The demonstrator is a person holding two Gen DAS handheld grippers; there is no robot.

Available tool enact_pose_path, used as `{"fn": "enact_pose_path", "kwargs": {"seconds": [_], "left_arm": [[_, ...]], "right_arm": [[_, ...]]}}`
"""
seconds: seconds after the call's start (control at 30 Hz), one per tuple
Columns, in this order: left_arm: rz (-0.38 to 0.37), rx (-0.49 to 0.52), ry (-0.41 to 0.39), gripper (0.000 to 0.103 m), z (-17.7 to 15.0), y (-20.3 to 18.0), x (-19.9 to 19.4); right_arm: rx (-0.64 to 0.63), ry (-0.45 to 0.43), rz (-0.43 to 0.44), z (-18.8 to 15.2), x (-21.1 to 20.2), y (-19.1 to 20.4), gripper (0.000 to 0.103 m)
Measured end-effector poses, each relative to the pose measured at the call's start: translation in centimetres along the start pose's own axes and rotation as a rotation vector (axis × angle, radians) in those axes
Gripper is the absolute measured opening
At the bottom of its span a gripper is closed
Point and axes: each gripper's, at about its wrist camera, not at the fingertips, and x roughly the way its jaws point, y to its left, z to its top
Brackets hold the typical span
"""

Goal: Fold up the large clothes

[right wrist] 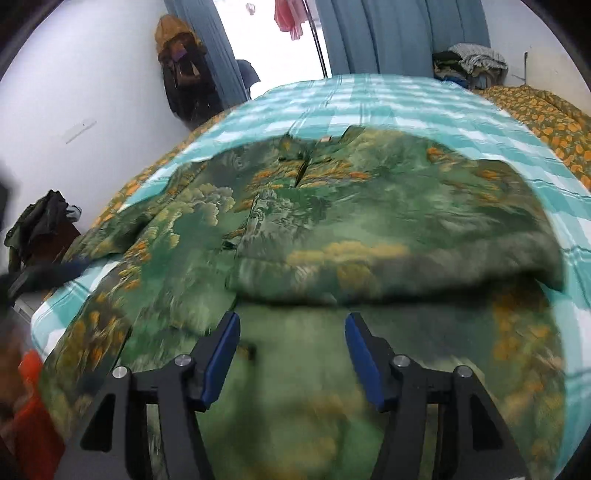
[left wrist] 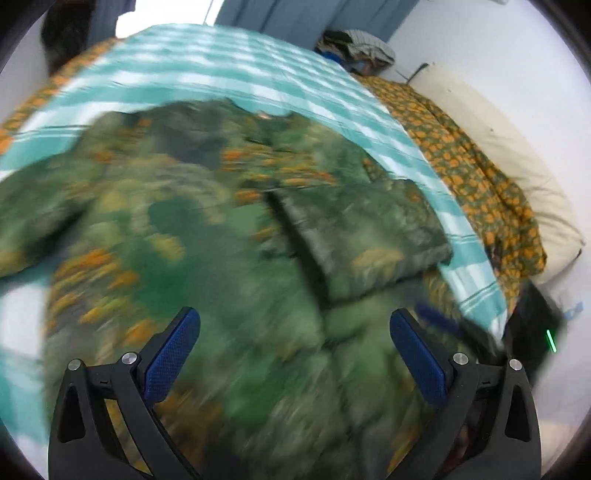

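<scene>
Lying spread on a teal-and-white checked sheet (right wrist: pixel 406 99): one large green shirt (right wrist: pixel 332 206) with orange print, collar toward the far end of the bed. Its right side (sleeve included) is folded inward over the body, forming a thick flap (left wrist: pixel 369 236); the opposite sleeve (right wrist: pixel 122 229) lies extended toward the bed's edge. Left gripper (left wrist: pixel 295 332): jaws spread wide, nothing between them, poised above the shirt's lower part. Right gripper (right wrist: pixel 291 339): jaws likewise apart, empty, just short of the flap's near edge. Orange-patterned blanket (left wrist: pixel 480 184) bunched along the wall beside a cream pillow (left wrist: pixel 517 155). Blue curtains (right wrist: pixel 399 33) beyond the bed. Both views are motion-blurred.
</scene>
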Motion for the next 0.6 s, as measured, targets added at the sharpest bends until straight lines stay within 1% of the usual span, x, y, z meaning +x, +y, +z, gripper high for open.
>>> {"fn": "enact_pose_path", "kwargs": {"seconds": [0.03,0.07,0.13,0.17,0.2,0.23,0.27,0.3,0.33,0.4,0.43,0.5,0.53,0.6], "left_arm": [[-0.002,0.004,0.019,0.102,1.0,-0.7,1.9],[0.009,0.005,0.033,0.101,1.8,-1.2,3.6],[0.069,0.008,0.054,0.092,3.3,-2.1,7.0],[0.097,0.014,0.065,0.075,3.6,-2.5,8.1],[0.124,0.025,0.084,0.052,4.0,-2.9,9.3],[0.145,0.046,0.109,0.036,4.1,-3.6,10.6],[0.166,0.063,0.114,0.012,4.1,-4.0,11.0],[0.190,0.081,0.109,0.008,4.0,-4.4,11.1],[0.195,0.099,0.100,0.006,4.1,-4.9,10.7],[0.160,0.122,0.063,0.006,4.9,-5.4,9.0],[0.151,0.136,0.027,0.006,5.7,-5.5,7.6],[0.149,0.149,-0.019,0.006,7.2,-5.1,6.1],[0.160,0.151,-0.047,0.006,8.2,-4.5,5.3],[0.185,0.141,-0.068,0.006,9.4,-3.0,5.1]], "right_arm": [[0.000,-0.007,-0.003,-0.2,-0.5,-0.3,0.061],[0.000,-0.019,-0.001,-0.9,-1.9,-0.7,0.061],[0.007,-0.031,0.000,-1.4,-3.7,-1.5,0.061],[0.008,-0.037,-0.002,-1.7,-4.4,-1.8,0.061],[0.006,-0.045,-0.008,-2.0,-4.8,-1.8,0.061],[0.003,-0.056,-0.019,-2.3,-5.2,-1.9,0.061],[0.006,-0.066,-0.028,-2.4,-5.6,-2.1,0.061],[0.015,-0.074,-0.034,-2.3,-6.0,-2.5,0.061],[0.028,-0.079,-0.038,-2.2,-6.4,-3.1,0.061],[0.048,-0.089,-0.040,-1.4,-7.3,-4.6,0.061],[0.054,-0.100,-0.049,-0.7,-7.4,-5.4,0.061],[0.061,-0.124,-0.101,1.9,-7.5,-7.8,0.061],[0.062,-0.127,-0.120,2.8,-7.3,-8.6,0.061],[0.058,-0.118,-0.165,6.4,-5.6,-11.1,0.061]]}}
